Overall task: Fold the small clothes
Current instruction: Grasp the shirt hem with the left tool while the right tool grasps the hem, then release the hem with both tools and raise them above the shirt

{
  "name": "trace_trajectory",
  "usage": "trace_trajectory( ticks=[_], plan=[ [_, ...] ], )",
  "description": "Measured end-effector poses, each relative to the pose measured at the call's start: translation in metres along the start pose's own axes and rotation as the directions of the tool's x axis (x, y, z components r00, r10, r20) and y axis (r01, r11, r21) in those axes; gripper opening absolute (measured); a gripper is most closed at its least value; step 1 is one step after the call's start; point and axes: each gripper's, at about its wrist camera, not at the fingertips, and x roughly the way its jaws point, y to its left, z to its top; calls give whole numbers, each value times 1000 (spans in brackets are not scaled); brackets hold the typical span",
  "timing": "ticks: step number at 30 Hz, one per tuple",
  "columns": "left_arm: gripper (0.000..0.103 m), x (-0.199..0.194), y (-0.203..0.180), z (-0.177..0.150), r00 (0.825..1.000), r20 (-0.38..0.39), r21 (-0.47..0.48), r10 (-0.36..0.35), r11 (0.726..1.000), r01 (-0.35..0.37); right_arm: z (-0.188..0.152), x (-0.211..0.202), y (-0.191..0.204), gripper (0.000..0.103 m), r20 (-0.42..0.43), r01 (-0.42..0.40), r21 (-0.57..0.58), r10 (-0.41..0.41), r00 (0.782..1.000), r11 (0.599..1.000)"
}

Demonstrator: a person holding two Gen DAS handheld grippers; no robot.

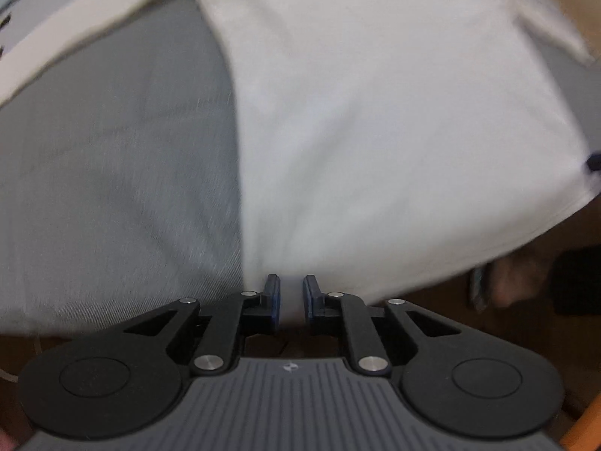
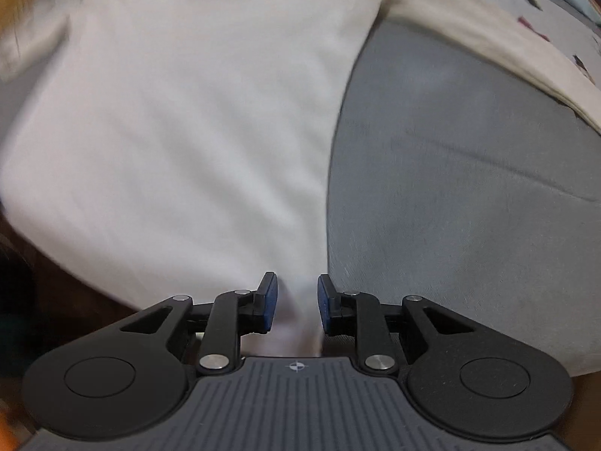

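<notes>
1. White garment [image 1: 375,120] — a small, plain piece of clothing — lies spread on a grey cloth surface [image 1: 112,169]; both views are blurred, so fine detail of the fabric is not clear.
2. Seen from the left wrist camera, the garment fills the middle and right of the picture, and its left edge runs down to the fingers of the left gripper [image 1: 291,297].
3. The left gripper's jaws stand a little apart, with white fabric visible in the narrow gap between the blue pads [image 1: 276,297]; whether the pads press on the cloth cannot be told.
4. Seen from the right wrist camera, the same garment [image 2: 180,131] fills the left and middle, and its right edge comes down to the right gripper [image 2: 296,300].
5. The right gripper's jaws are also partly apart, a bit wider than the left ones, and a strip of white fabric passes between the pads [image 2: 326,302] without clearly touching them.
6. A cream cloth [image 2: 488,41] lies along the far side of the grey surface, and beyond it a patterned fabric [image 2: 544,3] with small dark marks.
7. At the right edge of the left wrist view, a small dark object [image 1: 594,161] sits on the garment's border — it is too small to identify.
</notes>
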Motion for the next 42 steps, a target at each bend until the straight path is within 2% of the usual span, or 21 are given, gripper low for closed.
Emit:
trace_trajectory(
  ticks=[2, 3, 6, 10, 13, 16, 19, 23, 24, 25, 26, 28, 29, 32, 33, 37, 38, 39, 40, 41, 42],
  plan=[
    [28, -13, 3, 0, 997, 55, -31, -50, 998, 51, 3, -5, -4, 25, 38, -24, 15, 24, 999, 1000],
    [31, -10, 5, 1, 998, 42, -40, -44, 998, 46, 4, -5, -5, 27, 43, -13, 16, 12, 999, 1000],
    [28, 5, 2, 1, 999, -41, -16, 22, 1000, -23, 2, 6, -5, 33, -18, 75, -40, -75, 997, 996],
    [31, -22, 8, 8, 995, 94, -61, -24, 998, 29, 10, -27, -4, 34, 131, 90, 15, -91, 987, 996],
    [34, -38, 15, 14, 981, 195, -105, -4, 994, 24, 19, -71, -10, 34, 320, 59, 91, -85, 944, 994],
    [35, -52, 8, 19, 962, 270, -136, 43, 991, -6, 28, -119, -15, 44, 500, -5, 169, -81, 862, 986],
    [36, -57, 5, 19, 935, 347, -162, 72, 987, -16, 41, -140, -12, 56, 605, -22, 184, -95, 791, 983],
    [48, -79, 2, 23, 887, 445, -191, 126, 981, -43, 40, -133, -3, 60, 658, 45, 186, -159, 736, 981],
    [49, -84, 3, 25, 872, 468, -197, 142, 979, -53, 45, -117, -1, 60, 635, 65, 198, -178, 751, 978],
    [53, -86, 2, 26, 857, 489, -205, 164, 976, -71, 47, -108, 3, 58, 584, 82, 201, -187, 790, 976],
    [56, -91, 1, 26, 835, 512, -211, 199, 972, -102, 49, -106, 7, 57, 572, 98, 205, -200, 796, 974],
    [58, -100, 0, 28, 794, 552, -215, 253, 964, -158, 53, -105, 17, 58, 597, 131, 194, -223, 771, 972],
    [59, -105, 1, 33, 778, 563, -224, 280, 957, -182, 56, -104, 21, 59, 597, 135, 183, -219, 772, 974],
    [60, -120, 17, 56, 718, 583, -274, 381, 924, -268, 65, -90, 30, 59, 562, 165, 149, -221, 797, 975],
    [61, -123, 26, 68, 697, 577, -301, 425, 904, -302, 67, -88, 33, 59, 558, 177, 134, -222, 799, 975],
    [60, -115, 77, 114, 666, 448, -406, 596, 800, -443, 70, -92, 41, 58, 556, 206, 127, -242, 795, 970],
    [52, -109, 90, 122, 647, 425, -424, 633, 770, -476, 69, -95, 42, 56, 554, 202, 140, -246, 795, 969],
    [45, -101, 104, 128, 611, 409, -442, 678, 733, -517, 70, -95, 41, 54, 548, 194, 157, -249, 798, 968],
    [29, -94, 115, 130, 581, 402, -456, 708, 705, -544, 72, -95, 39, 43, 544, 184, 176, -251, 800, 967],
    [18, -84, 127, 132, 553, 386, -463, 738, 674, -576, 74, -95, 38, 24, 541, 175, 192, -253, 802, 966],
    [16, -72, 138, 133, 527, 356, -463, 772, 635, -618, 75, -95, 36, 15, 538, 168, 203, -253, 804, 965]
  ],
)
